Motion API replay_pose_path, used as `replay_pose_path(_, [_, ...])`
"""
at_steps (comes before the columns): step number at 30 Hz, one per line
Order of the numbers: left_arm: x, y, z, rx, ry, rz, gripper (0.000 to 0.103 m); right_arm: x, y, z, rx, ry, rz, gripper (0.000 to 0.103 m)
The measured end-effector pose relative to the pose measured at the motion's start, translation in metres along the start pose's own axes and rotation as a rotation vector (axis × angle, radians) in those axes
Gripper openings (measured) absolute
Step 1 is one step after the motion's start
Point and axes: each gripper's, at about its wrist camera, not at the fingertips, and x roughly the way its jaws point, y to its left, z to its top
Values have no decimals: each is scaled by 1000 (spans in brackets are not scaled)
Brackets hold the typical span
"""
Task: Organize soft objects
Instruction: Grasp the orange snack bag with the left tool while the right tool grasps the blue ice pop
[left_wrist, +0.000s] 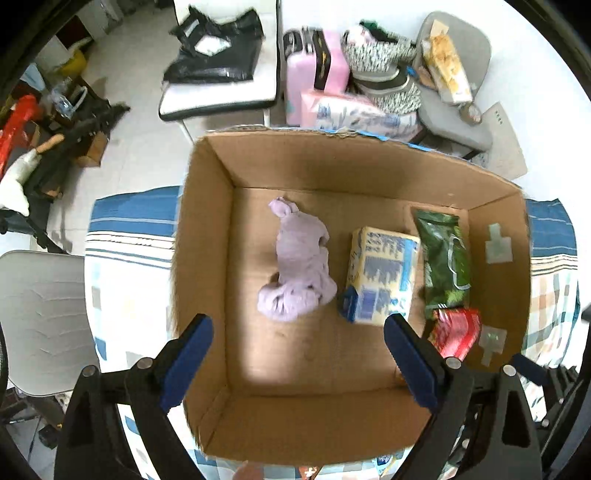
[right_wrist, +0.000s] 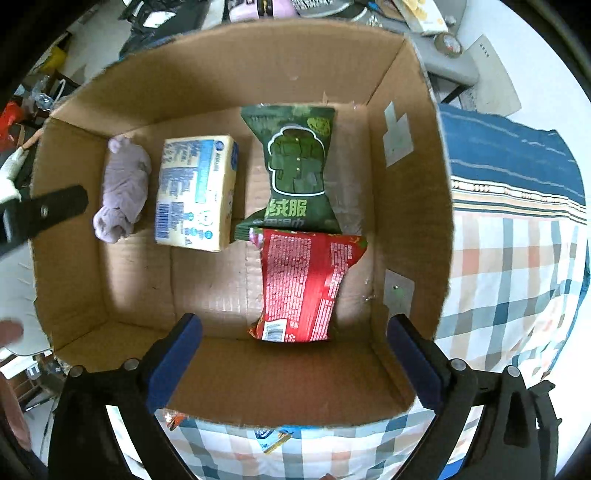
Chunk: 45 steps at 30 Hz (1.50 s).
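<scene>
Left wrist view, both tongs (left_wrist: 298, 350) (right_wrist: 294, 349) spread wide, empty, pointing down over cardboard box (left_wrist: 207, 229).

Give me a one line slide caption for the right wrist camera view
Open right gripper above a cardboard box holding a lilac cloth, yellow pack, green pouch and red pouch.

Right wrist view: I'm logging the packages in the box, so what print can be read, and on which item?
"绒服": large characters on the green pack; the first character and the line beneath are unclear.
Red pack: dense small print and a barcode, unreadable.
Yellow-and-blue pack: blue print and barcode, too blurred.
</scene>
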Motion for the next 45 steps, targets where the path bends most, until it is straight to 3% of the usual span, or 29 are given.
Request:
replay_pose_path(13, [-77, 0, -83, 1, -197, 45, 95, -41, 9, -74, -6, -253, -7, 102])
replay_pose_path(24, [-126, -2, -125, -37, -294, 47, 95, -86, 3, -124, -6, -353, 26, 102])
replay_pose_path(31, [-91, 20, -162, -145, -196, 30, 95, -79, 1, -150, -29, -337, 89, 102])
replay_pose_path(35, [-55, 36, -184, -200, -104, 33, 95, -29, 9, -163, -68, -213, 139, 102])
replay_pose_path(40, [-7, 55, -203, -263, 24, 21, 95, 40, 29, -165, -108, -106, 136, 101])
replay_pose_path(42, [5, 60, -207, -282, 52, 2, 95, 61, 36, -163, -112, -75, 142, 96])
replay_pose_path(45, [21, 64, -210, -297, 75, -1, 95, 96, 47, -157, -108, -11, 144, 75])
